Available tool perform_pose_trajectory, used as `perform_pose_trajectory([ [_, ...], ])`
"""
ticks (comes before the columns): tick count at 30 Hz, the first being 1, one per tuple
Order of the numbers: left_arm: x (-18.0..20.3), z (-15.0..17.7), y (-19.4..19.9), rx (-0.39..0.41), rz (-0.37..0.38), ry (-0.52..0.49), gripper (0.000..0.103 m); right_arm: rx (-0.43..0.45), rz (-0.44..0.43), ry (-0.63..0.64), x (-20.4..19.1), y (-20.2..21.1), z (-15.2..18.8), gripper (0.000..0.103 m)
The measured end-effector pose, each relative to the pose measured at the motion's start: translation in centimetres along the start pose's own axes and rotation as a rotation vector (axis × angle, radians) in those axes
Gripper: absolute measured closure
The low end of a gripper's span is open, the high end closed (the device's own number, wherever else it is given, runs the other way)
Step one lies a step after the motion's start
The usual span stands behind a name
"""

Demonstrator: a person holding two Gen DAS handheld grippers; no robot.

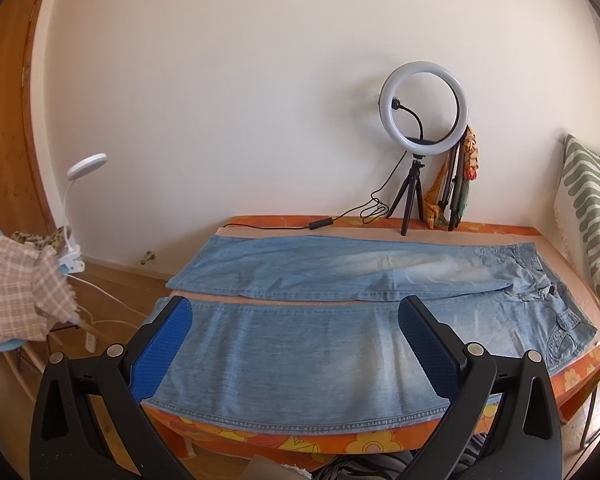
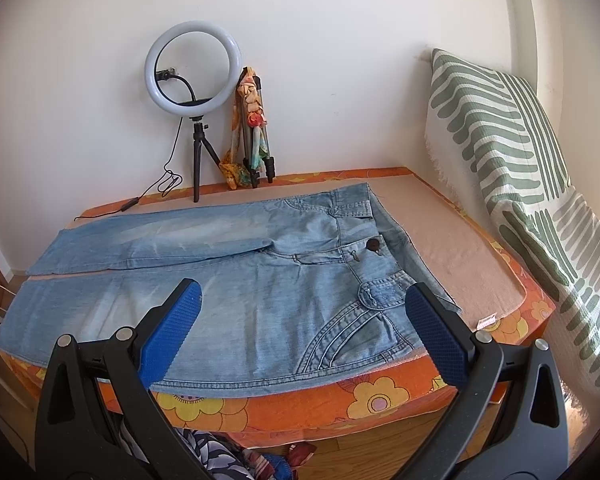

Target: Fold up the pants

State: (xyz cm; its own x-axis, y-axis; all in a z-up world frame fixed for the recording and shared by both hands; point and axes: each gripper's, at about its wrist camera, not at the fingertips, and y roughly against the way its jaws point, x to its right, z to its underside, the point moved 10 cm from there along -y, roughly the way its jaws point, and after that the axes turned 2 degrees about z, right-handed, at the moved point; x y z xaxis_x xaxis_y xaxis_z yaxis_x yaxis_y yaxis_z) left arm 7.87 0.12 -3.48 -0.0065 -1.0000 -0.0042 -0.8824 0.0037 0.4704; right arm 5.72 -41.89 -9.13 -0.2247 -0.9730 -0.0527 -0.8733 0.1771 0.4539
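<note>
Left gripper (image 1: 294, 312) hangs over the near leg's hem end, jaws spread wide, gripping nothing. The pants (image 1: 300, 332), pale blue denim, lie flat across the bed (image 1: 380, 446), legs reaching toward its left edge, the near leg running along the front edge, waistband toward the right. Ring light (image 1: 424, 114) on its tripod stands at the back edge by the wall. On the right, the right gripper (image 2: 302, 298) hovers over the hip pocket, jaws parted, empty. A striped cushion (image 2: 512, 152) leans at the bed's right end.
</note>
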Motion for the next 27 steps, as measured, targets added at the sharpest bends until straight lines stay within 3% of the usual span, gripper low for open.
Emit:
perform_pose_trajectory([
  [27, 0.24, 0.26, 0.03, -0.002, 0.003, 0.004, 0.001, 0.001, -0.009, -0.007, 0.23, -0.3, 0.39, 0.0],
])
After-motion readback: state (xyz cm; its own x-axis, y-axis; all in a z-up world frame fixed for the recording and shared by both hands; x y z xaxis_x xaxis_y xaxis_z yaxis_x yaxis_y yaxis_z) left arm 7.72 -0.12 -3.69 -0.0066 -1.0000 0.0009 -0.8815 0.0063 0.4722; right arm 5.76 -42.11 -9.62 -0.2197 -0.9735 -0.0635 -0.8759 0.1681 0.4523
